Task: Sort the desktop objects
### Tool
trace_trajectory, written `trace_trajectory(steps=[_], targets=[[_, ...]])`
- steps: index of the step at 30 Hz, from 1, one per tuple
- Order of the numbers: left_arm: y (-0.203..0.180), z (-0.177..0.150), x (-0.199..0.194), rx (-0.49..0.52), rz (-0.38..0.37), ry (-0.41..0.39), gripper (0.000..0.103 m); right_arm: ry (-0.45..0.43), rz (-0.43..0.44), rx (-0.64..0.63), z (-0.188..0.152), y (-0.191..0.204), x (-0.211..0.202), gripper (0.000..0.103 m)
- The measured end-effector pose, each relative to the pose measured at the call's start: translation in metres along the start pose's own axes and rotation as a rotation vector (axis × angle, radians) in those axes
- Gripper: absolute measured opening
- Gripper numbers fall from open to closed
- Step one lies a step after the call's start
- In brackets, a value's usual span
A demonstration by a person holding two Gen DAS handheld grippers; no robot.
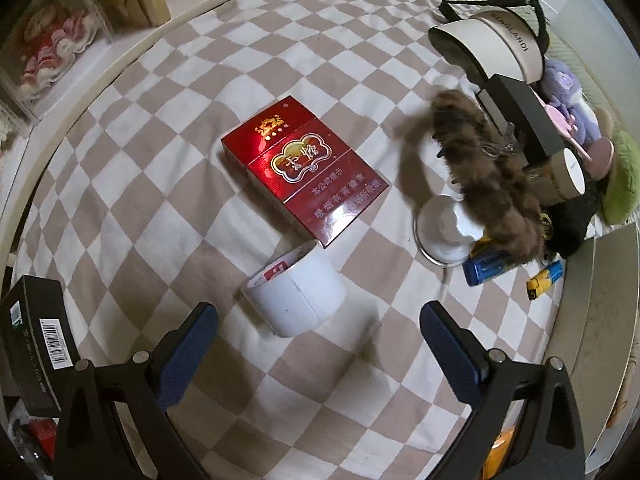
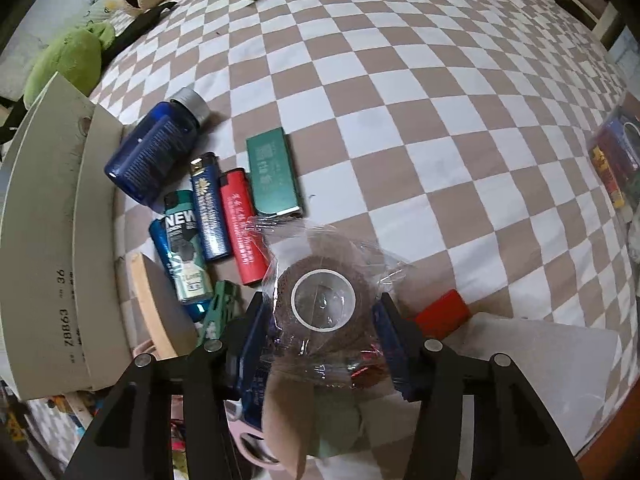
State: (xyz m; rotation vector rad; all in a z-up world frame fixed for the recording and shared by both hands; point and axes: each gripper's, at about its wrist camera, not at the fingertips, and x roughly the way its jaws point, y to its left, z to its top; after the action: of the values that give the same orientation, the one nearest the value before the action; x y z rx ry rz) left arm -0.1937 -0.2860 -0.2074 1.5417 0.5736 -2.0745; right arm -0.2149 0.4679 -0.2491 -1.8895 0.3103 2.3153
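Grippers first. Right gripper [image 2: 323, 312] is clamped on a brown tape roll [image 2: 322, 295] in clear crinkly wrap, held up above the checked cloth [image 2: 400, 120]; can't tell from here where it's meant to go. Left gripper [image 1: 318, 320] has jaws wide apart w/ nothing between them, a white tape roll [image 1: 294, 294] lying just ahead on the cloth.

Next out, right view: lighters sit side by side in a row, red lighter [image 2: 240, 224], dark blue lighter [image 2: 210, 208] and a green flat box [image 2: 274, 178] beside them, a blue bottle [image 2: 154, 152] just past. Reads like one grouped pile, i.e. part sorted.

Left view, further: red cigarette pack [image 1: 304, 168] alone mid-cloth, then white dish [image 1: 444, 228], furry brown thing [image 1: 488, 184], blue lighter [image 1: 488, 266] and yellow lighter [image 1: 546, 278] jumbled near the edge. That lot looks unsorted, so prob. plenty left.
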Motion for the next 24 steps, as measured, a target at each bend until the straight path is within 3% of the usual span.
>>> trace_trajectory(steps=[5, 12, 24], targets=[[-0.004, 0.002, 0.004, 0.016, -0.003, 0.015, 0.082, 0.002, 0.017, -0.014, -0.003, 0.007, -0.006, 0.054], [-0.002, -0.001, 0.007, 0.039, -0.012, 0.043, 0.046, 0.006, 0.024, -0.018, 0.001, 0.012, -0.002, 0.054], [0.003, -0.008, -0.007, 0.067, -0.040, 0.028, 0.044, -0.026, 0.031, -0.008, 0.006, 0.019, -0.009, 0.054]])
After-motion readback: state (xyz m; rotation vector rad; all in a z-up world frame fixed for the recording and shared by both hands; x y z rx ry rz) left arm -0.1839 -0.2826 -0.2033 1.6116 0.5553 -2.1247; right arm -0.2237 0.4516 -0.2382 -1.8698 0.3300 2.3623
